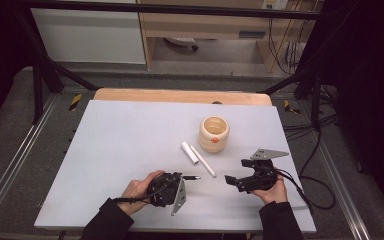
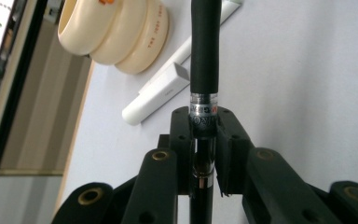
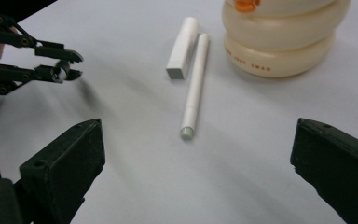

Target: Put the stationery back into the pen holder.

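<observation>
Pen (image 2: pixel 204 60) in left tongs (image 2: pixel 204 135), mid-table

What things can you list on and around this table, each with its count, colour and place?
pen: one, black with a clear band, clamped between the left gripper's jaws
white pen: one, white, flat on the table, mid-right
cap: one, white, lying beside the white pen
holder: one, cream with an orange mark, upright beyond the white pen
table: one, pale grey top with a wood edge at the far side
cables: several, black, on the floor at right
left gripper: one, black, near edge, shut on the pen
right gripper: one, black, near edge, jaws wide apart
</observation>
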Demonstrator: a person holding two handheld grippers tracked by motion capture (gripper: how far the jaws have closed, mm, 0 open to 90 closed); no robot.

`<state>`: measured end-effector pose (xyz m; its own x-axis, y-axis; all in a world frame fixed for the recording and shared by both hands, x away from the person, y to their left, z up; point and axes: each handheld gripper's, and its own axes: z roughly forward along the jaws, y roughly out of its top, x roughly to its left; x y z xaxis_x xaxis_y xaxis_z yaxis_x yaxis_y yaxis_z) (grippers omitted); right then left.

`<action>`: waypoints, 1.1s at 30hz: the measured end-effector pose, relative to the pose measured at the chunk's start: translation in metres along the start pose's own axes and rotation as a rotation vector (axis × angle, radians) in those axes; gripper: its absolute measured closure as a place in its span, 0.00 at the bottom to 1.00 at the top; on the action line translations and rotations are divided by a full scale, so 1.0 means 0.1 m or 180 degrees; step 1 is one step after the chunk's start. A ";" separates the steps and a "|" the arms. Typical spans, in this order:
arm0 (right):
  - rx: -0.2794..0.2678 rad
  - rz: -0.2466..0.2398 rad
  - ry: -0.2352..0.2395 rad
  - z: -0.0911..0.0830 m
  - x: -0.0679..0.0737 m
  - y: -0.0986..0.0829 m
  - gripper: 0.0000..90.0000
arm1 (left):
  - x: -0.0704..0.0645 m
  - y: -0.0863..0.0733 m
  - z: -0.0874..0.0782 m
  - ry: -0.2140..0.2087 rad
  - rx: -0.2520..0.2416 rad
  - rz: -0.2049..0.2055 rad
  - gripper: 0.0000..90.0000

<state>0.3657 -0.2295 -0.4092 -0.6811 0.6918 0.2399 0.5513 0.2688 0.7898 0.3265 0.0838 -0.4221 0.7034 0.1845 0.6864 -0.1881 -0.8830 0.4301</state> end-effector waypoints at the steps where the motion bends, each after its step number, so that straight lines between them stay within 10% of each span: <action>1: -0.0015 0.0034 -0.0009 0.00 -0.02 -0.03 0.03 | 0.02 0.00 0.00 -0.0013 0.0003 -0.0099 0.87; 16: -0.0047 0.0036 -0.0183 -0.09 -0.22 -0.28 0.01 | 0.32 0.06 0.08 -0.0365 -0.0116 -0.1535 0.87; 33: 0.0058 -0.0068 -0.0272 -0.10 -0.27 -0.34 0.01 | 0.71 0.37 0.25 -0.0550 -0.0426 -0.2562 0.87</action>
<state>0.3609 -0.2640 -0.4367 -0.6497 0.7401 0.1736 0.5462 0.2957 0.7837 0.3871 0.0536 -0.3724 0.7509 0.6589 0.0446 0.3448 -0.4489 0.8244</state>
